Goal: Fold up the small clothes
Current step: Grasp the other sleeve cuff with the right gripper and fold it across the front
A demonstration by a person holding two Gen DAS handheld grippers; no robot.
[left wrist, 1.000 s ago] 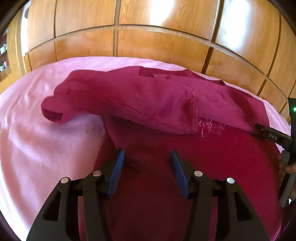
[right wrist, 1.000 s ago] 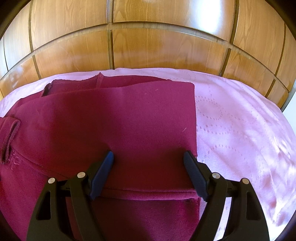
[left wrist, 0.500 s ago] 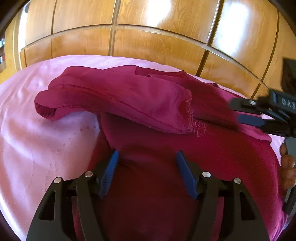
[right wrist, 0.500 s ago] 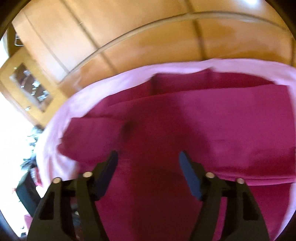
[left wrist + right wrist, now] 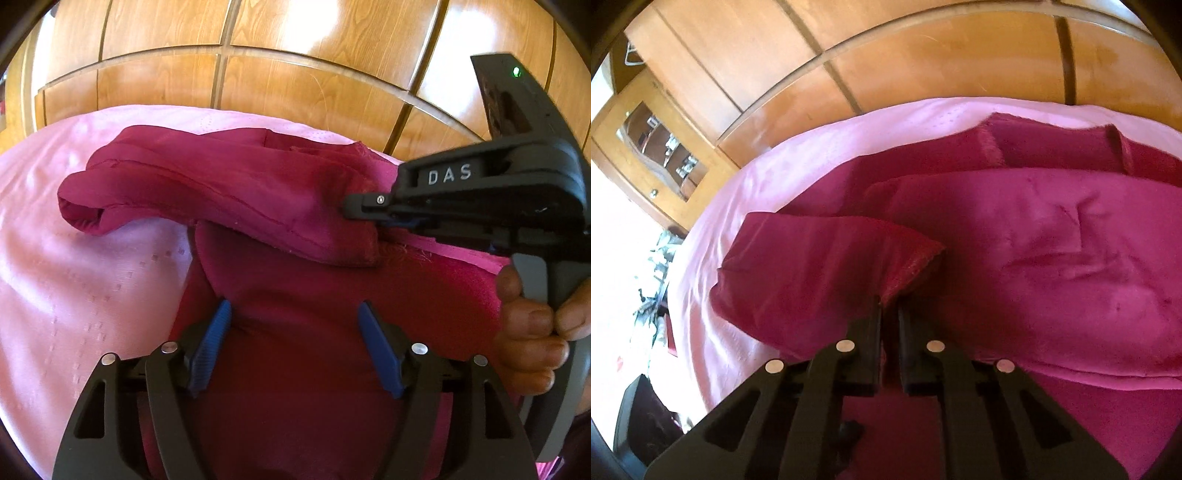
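**Right claw pinched on a sleeve cuff of the maroon garment; left claw wide over its body**

The maroon garment (image 5: pixel 317 354) lies spread on the pink bed sheet (image 5: pixel 85 295), with a wooden panelled wall (image 5: pixel 295 85) behind the bed. My right claw (image 5: pixel 889 314) has just been closing and now pinches the cuff edge of the sleeve (image 5: pixel 820 266), its jaws nearly together with cloth between them. Seen from my left wrist camera, the same claw (image 5: pixel 349 206) bites the sleeve's end while the sleeve (image 5: pixel 207 195) drapes in a soft roll across the garment. My left claw (image 5: pixel 295 343) has just been opening; its jaws stand wide above the garment's body, and I cannot tell whether the blue pads (image 5: pixel 212 339) touch the cloth.

Handling, as I judge it: the fabric is light, limp and slightly fuzzy, so it sags from any single hold and takes creases easily. It is not fragile or slippery. The best holds are hemmed edges, namely the cuff, the side seam and the bottom hem, where layers are doubled.

Room: the sheet is open to the left of the garment. The sleeve's far end (image 5: pixel 79 210) overhangs the garment onto bare sheet. The wall stands close behind the bed, and a glass-fronted cabinet (image 5: pixel 653 155) stands off the bed's left side.
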